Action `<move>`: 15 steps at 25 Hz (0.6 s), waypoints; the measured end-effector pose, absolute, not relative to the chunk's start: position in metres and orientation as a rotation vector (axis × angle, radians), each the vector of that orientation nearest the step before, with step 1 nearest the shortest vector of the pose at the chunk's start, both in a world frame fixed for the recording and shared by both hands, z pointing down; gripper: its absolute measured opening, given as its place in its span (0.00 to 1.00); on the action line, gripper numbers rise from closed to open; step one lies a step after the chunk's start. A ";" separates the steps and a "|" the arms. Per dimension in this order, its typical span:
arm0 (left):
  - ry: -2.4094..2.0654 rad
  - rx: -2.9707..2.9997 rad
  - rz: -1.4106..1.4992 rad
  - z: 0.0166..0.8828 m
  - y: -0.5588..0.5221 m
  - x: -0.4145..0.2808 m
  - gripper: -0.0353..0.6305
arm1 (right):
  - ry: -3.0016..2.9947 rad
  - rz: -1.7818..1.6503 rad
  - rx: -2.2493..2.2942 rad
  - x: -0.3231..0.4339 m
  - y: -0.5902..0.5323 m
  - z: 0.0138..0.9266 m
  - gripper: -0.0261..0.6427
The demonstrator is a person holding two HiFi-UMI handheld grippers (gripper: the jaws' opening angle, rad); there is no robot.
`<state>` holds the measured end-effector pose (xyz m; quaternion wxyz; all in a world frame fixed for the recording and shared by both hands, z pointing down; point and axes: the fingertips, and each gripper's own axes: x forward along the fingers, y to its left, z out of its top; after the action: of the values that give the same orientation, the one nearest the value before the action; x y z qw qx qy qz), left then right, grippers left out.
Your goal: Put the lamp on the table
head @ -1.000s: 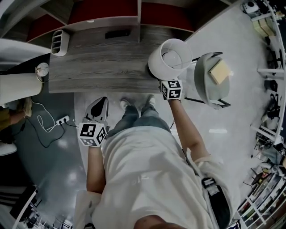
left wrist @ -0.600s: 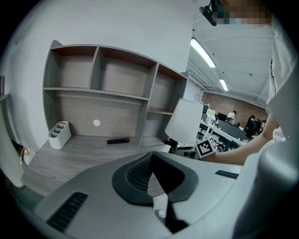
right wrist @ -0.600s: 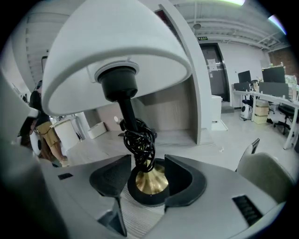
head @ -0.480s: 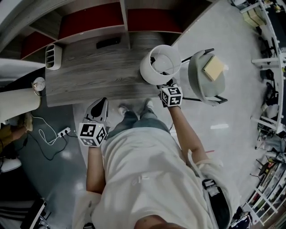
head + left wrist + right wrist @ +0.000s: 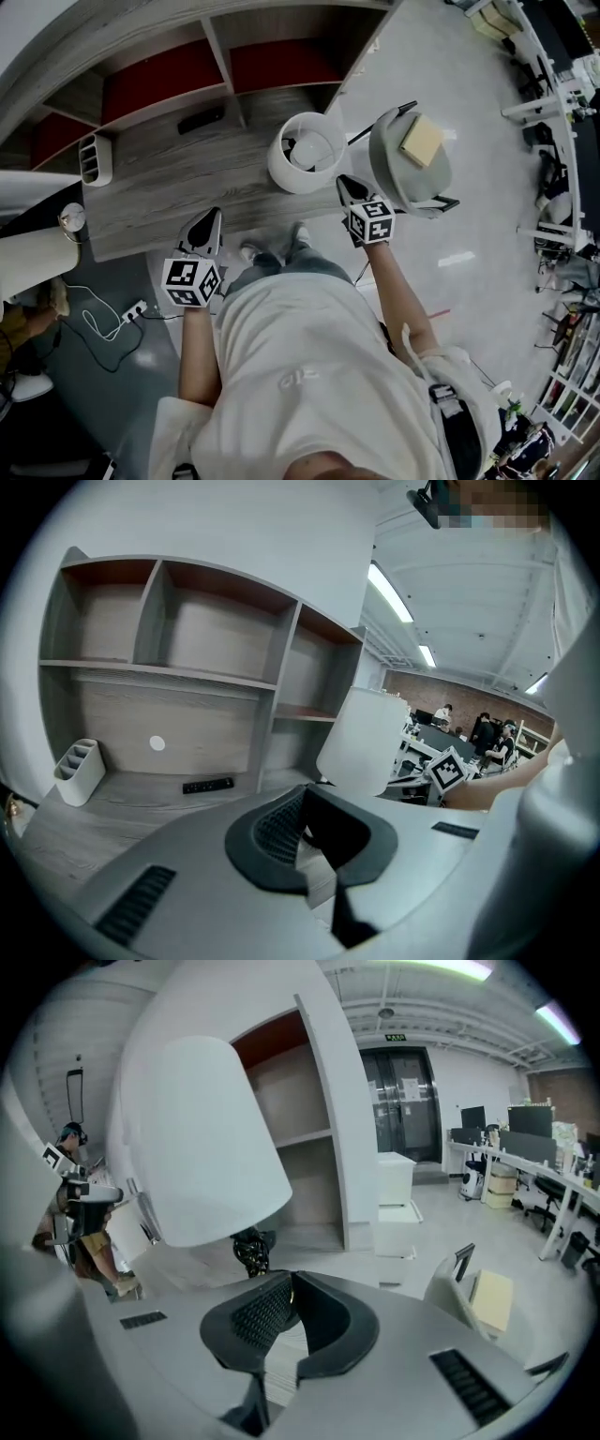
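Note:
The lamp [image 5: 305, 152], with a white drum shade, stands upright on the grey wooden table [image 5: 178, 178] near its right end. In the right gripper view its shade [image 5: 202, 1147] and dark patterned base [image 5: 248, 1249] sit just ahead. My right gripper [image 5: 349, 187] hangs beside the table's right corner, apart from the lamp. Its jaws have just been closing and are shut with nothing between them [image 5: 291, 1288]. My left gripper [image 5: 210, 221] is at the table's near edge, shut and empty [image 5: 305, 803], with the lamp shade [image 5: 366, 742] off to its right.
A grey chair [image 5: 394, 183] with a yellow pad [image 5: 424, 141] on it stands right of the table. A white pen holder [image 5: 94, 159] and a black remote [image 5: 201, 119] lie on the table under the shelf unit [image 5: 225, 56]. A power strip [image 5: 131, 311] lies on the floor at left.
My right gripper was under the lamp shade, at the lamp; it has drawn back to the right and shut empty. The lamp stays standing on the table. My left gripper has barely shifted.

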<state>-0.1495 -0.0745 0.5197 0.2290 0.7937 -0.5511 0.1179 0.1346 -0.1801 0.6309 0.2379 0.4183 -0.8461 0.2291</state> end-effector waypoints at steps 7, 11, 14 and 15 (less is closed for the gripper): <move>-1.491 2.239 0.296 0.508 -0.094 -0.136 0.07 | -2.351 0.552 1.215 0.153 -0.177 0.559 0.09; -1.502 2.290 0.267 0.488 -0.106 -0.128 0.07 | -2.404 0.528 1.272 0.159 -0.176 0.513 0.08; -1.496 2.347 0.256 0.469 -0.111 -0.121 0.07 | -2.453 0.487 1.280 0.158 -0.173 0.484 0.08; -1.495 2.361 0.249 0.464 -0.113 -0.119 0.07 | -2.470 0.477 1.280 0.157 -0.172 0.475 0.08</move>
<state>-0.1189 -0.1132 0.4636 0.1672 0.8298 -0.5252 0.0874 0.1568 -0.1719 0.4749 0.1591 0.4476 -0.8640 0.1669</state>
